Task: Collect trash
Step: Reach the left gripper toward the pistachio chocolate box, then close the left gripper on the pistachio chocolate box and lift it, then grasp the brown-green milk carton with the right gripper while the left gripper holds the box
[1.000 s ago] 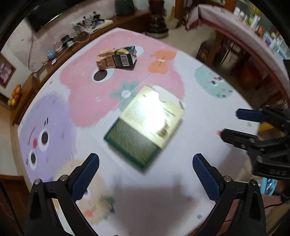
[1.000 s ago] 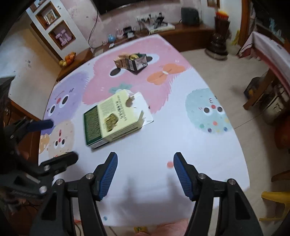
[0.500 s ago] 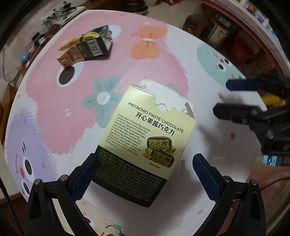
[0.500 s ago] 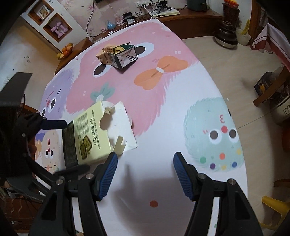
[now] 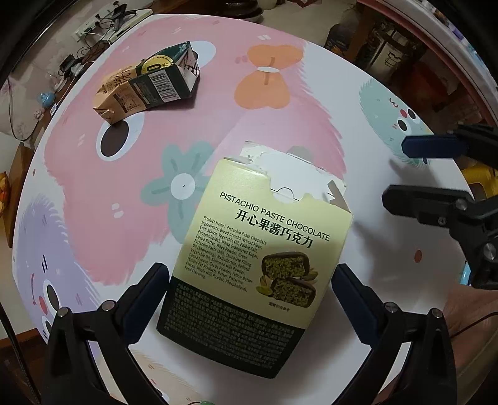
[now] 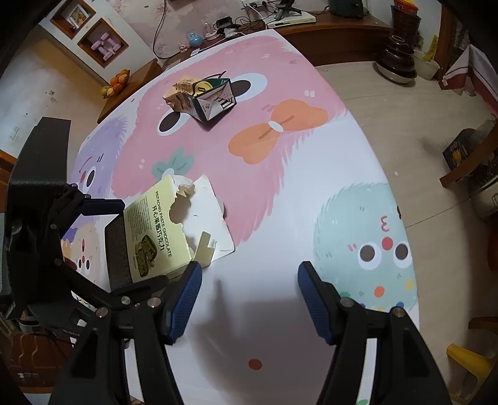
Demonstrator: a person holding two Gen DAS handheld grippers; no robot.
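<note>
A torn pistachio chocolate box (image 5: 249, 264), cream and dark green, lies flat on the cartoon tablecloth (image 5: 102, 199). My left gripper (image 5: 249, 299) is open, with one finger on each side of the box's near end. The box also shows in the right wrist view (image 6: 155, 240), between the left gripper's fingers (image 6: 102, 207). A crushed drink carton (image 5: 149, 87) lies farther back on the pink patch; it also shows in the right wrist view (image 6: 200, 96). My right gripper (image 6: 249, 296) is open and empty, to the right of the box.
The table edge runs close on the right, with floor below it. A yellow stool (image 6: 467, 364) stands at the lower right. A wooden sideboard (image 6: 280, 21) with cables stands behind the table, and a fruit bowl (image 6: 115, 82) to the left.
My left gripper has come down and forward, so its open fingers now straddle the chocolate box. My right gripper has moved forward over the table beside the box.
</note>
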